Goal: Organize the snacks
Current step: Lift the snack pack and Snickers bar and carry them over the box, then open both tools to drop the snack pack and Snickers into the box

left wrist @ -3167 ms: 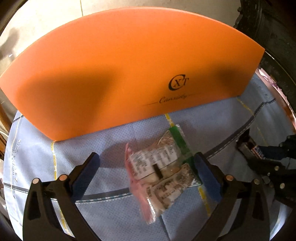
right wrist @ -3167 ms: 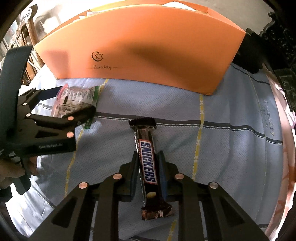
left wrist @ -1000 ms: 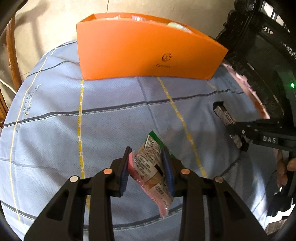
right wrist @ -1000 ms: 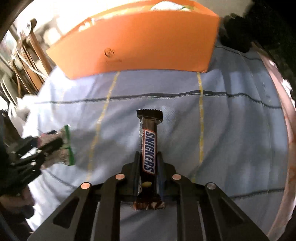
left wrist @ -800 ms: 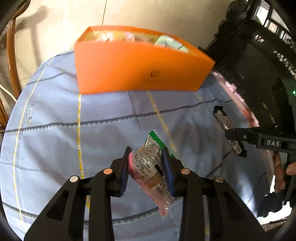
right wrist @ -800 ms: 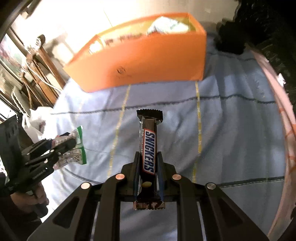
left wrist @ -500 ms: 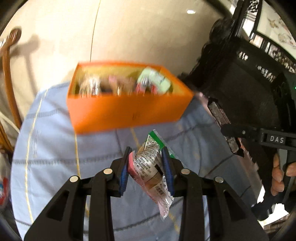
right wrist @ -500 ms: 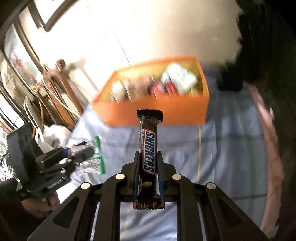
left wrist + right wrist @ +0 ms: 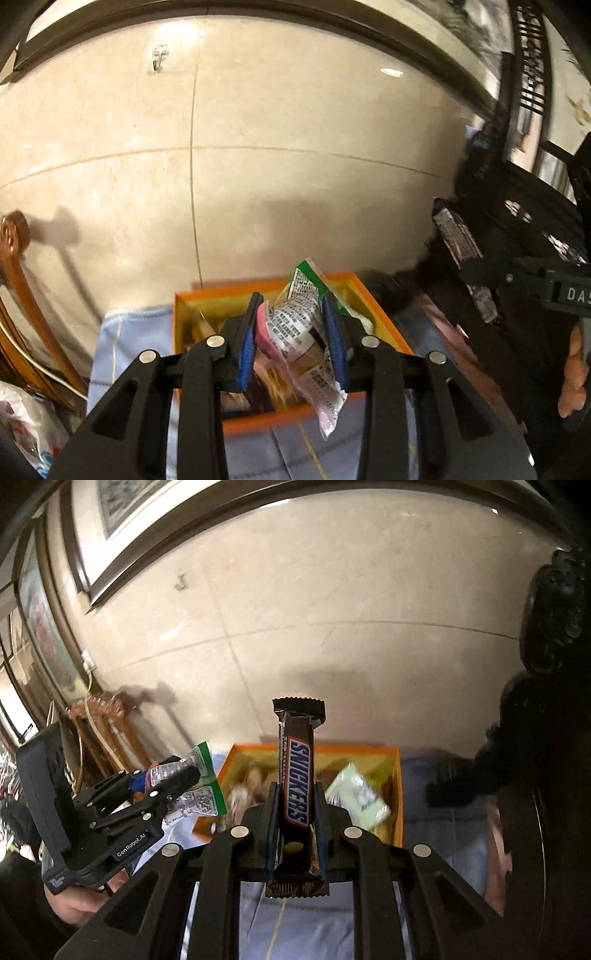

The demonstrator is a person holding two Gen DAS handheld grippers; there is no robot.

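My left gripper (image 9: 293, 325) is shut on a clear snack packet (image 9: 299, 325) with green and pink edges, held in the air in front of the open orange box (image 9: 384, 325). My right gripper (image 9: 295, 812) is shut on a Snickers bar (image 9: 297, 775), held upright in the air before the same orange box (image 9: 397, 797). The box holds several snacks, among them a pale green packet (image 9: 356, 797). In the right wrist view the left gripper (image 9: 173, 779) and its packet (image 9: 195, 794) are at the left. In the left wrist view the right gripper (image 9: 476, 273) and bar (image 9: 458, 236) are at the right.
The box stands on a blue cloth (image 9: 110, 343) with yellow and dark lines. A beige tiled wall (image 9: 295, 147) lies beyond. A wooden chair (image 9: 22, 295) is at the left. Dark carved furniture (image 9: 546, 738) is at the right.
Both grippers closed on their snacks, lifted them off the cloth, and rose and tilted up. The box's open top with its snacks now shows below, and the wall fills the view.
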